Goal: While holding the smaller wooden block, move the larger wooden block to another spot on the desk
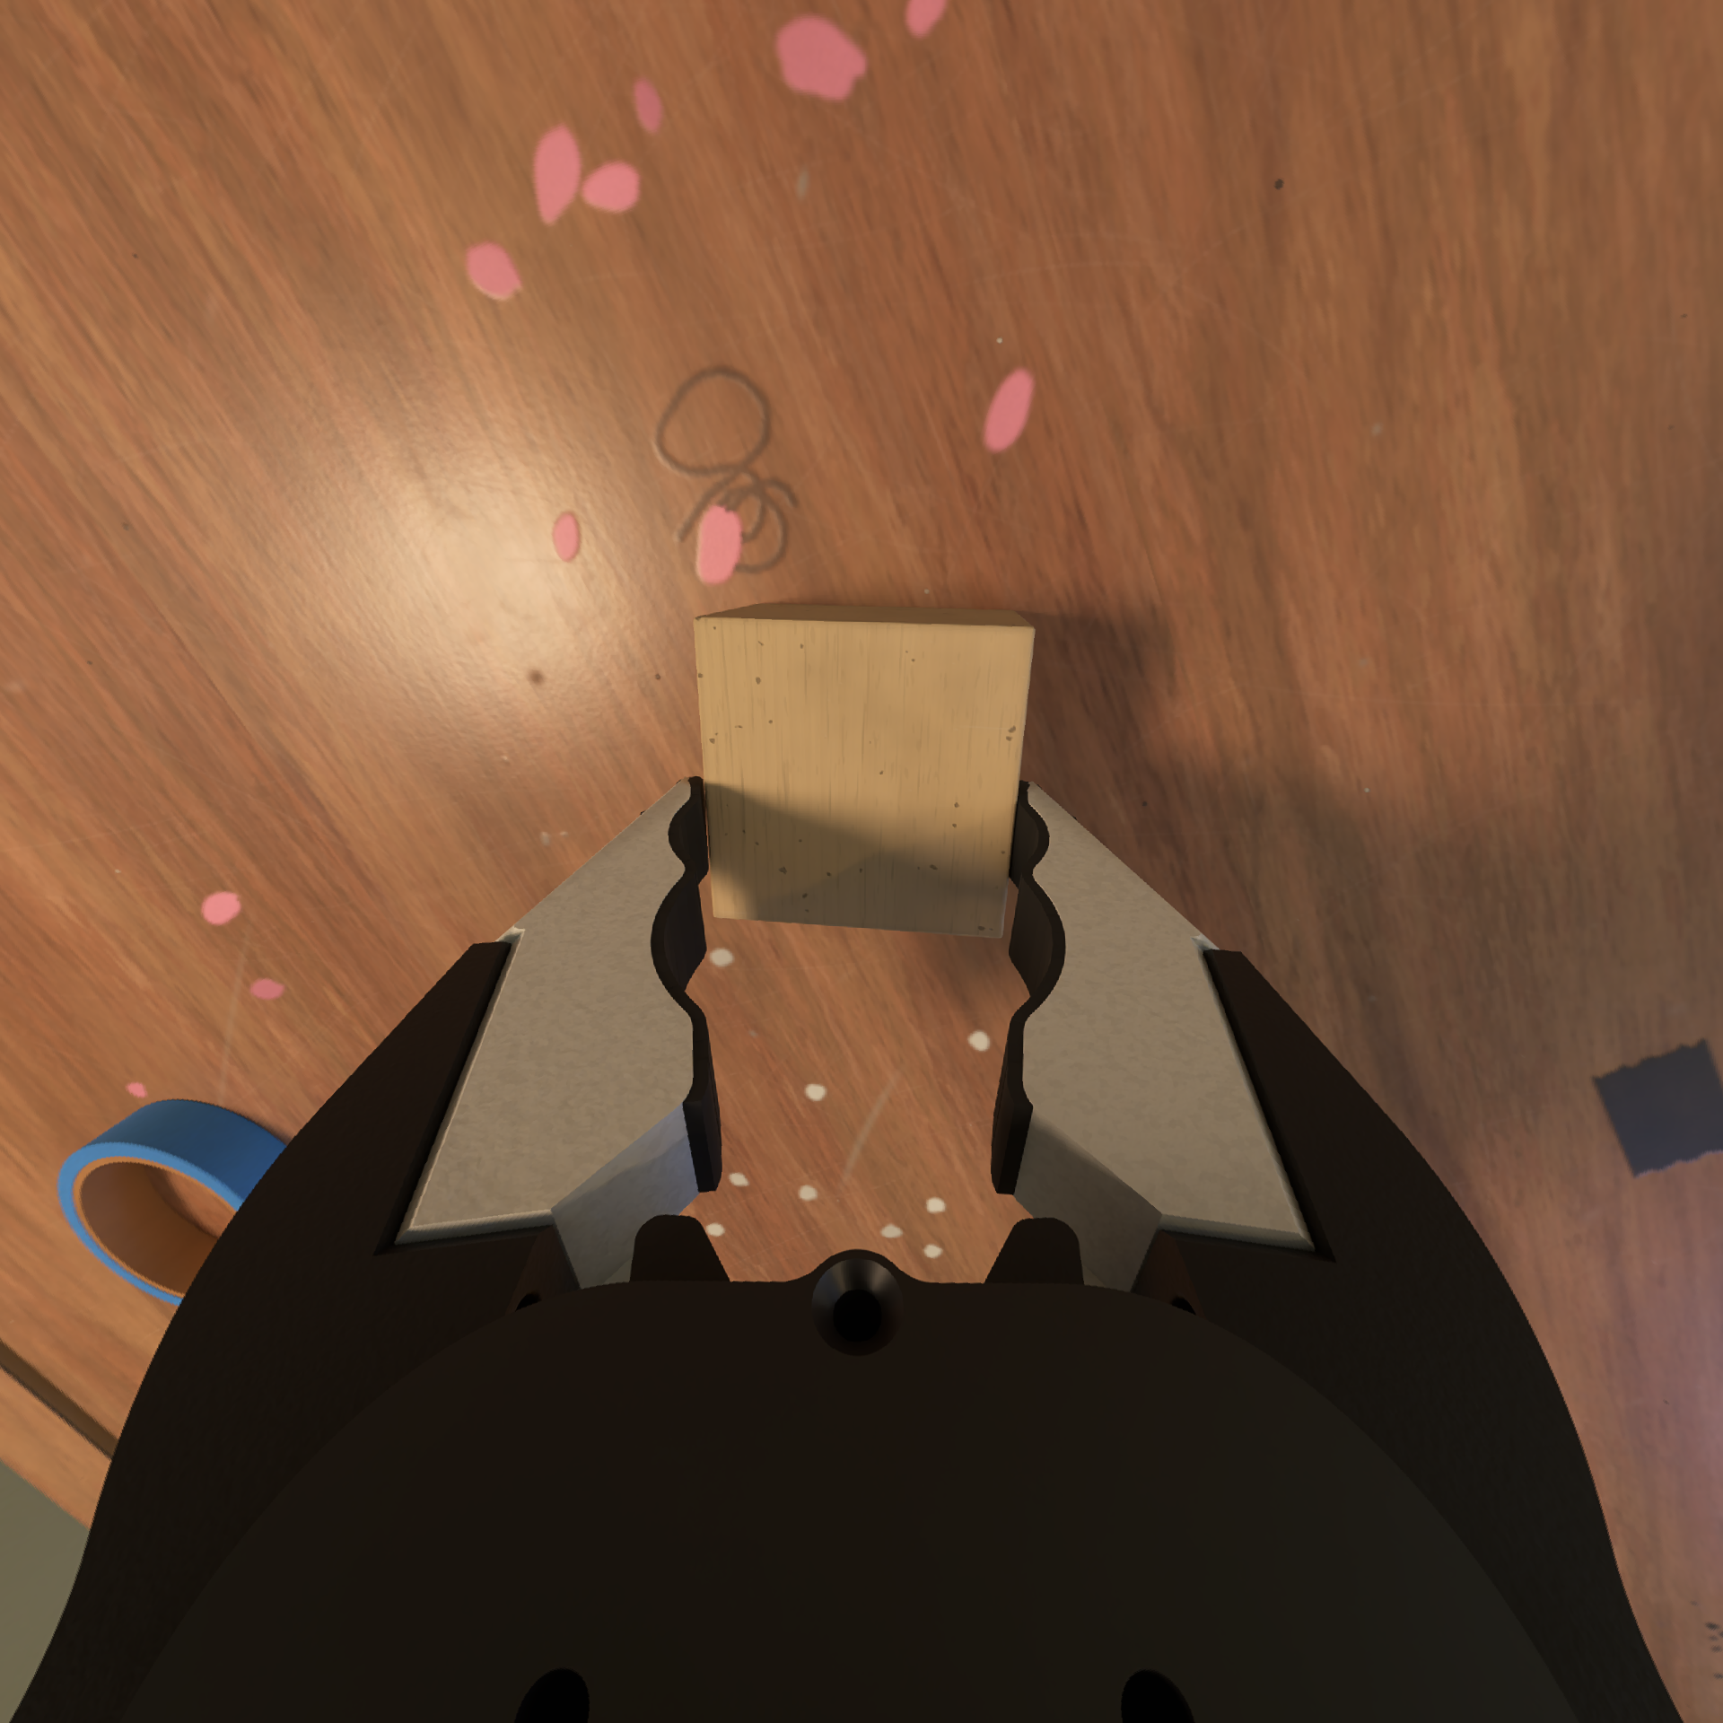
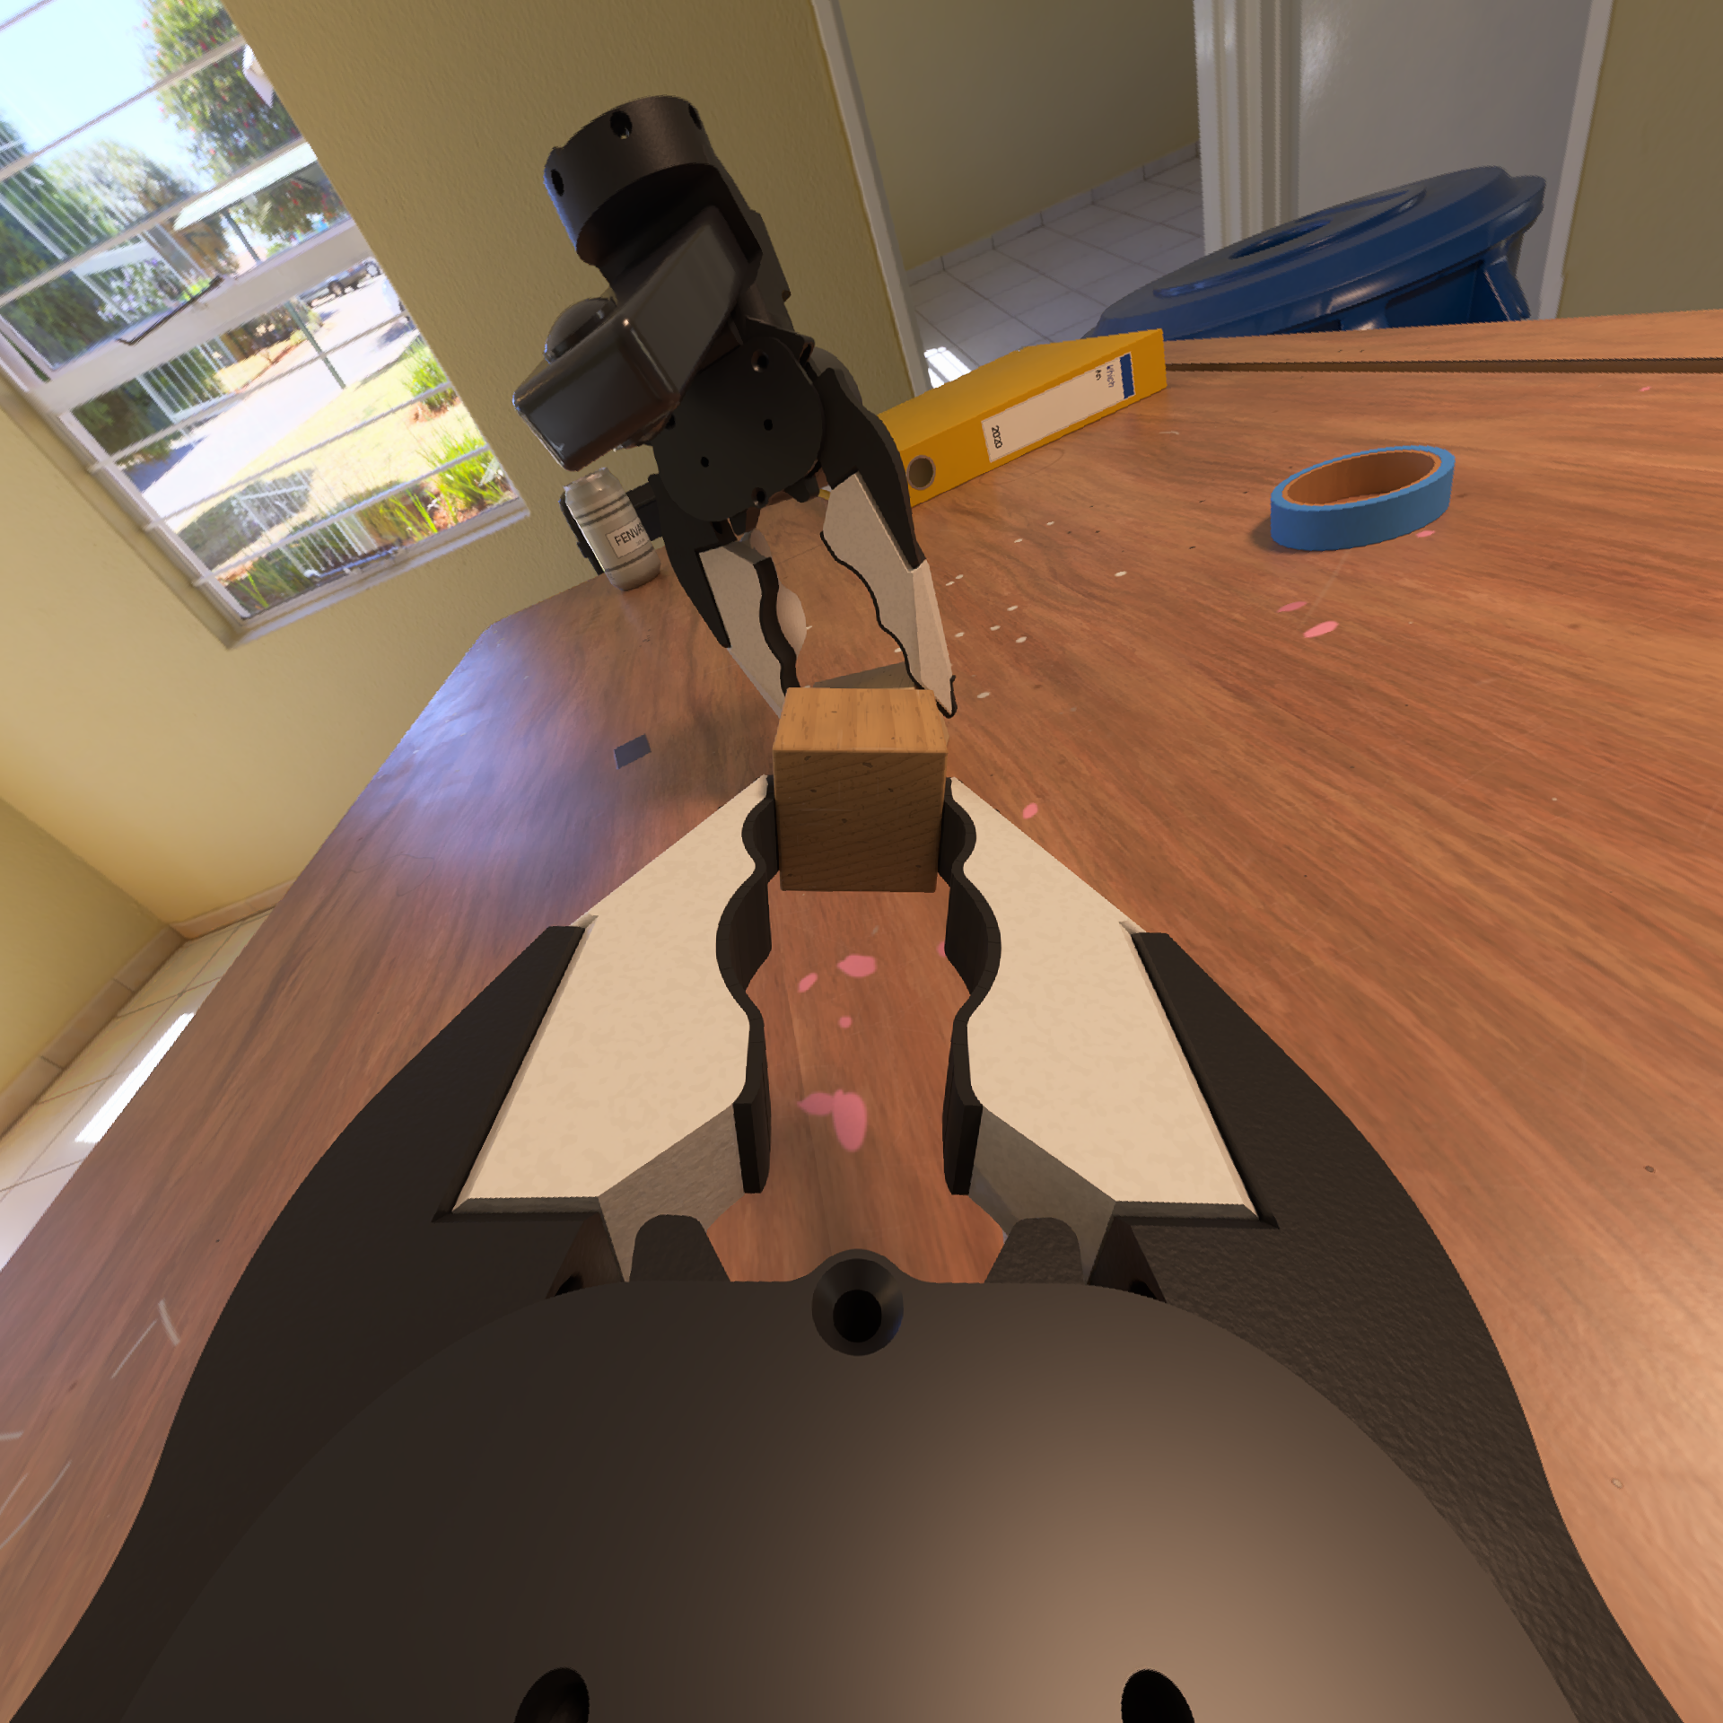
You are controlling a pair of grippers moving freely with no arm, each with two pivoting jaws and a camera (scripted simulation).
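Our left gripper clamps the pale wooden block between its fingertips over the desk. Our right gripper pinches the darker wooden block, raised above the desk. We cannot tell which block is larger. Around us lie blue tape, a yellow binder and a can, partly hidden behind the left gripper. Pink spots dot the wood.

Pale matt wooden block speckled dark, darker grained wooden block, glossy wood desk (pink paint flecks), matt black grippers with rough whitish fingers, smooth blue tape roll
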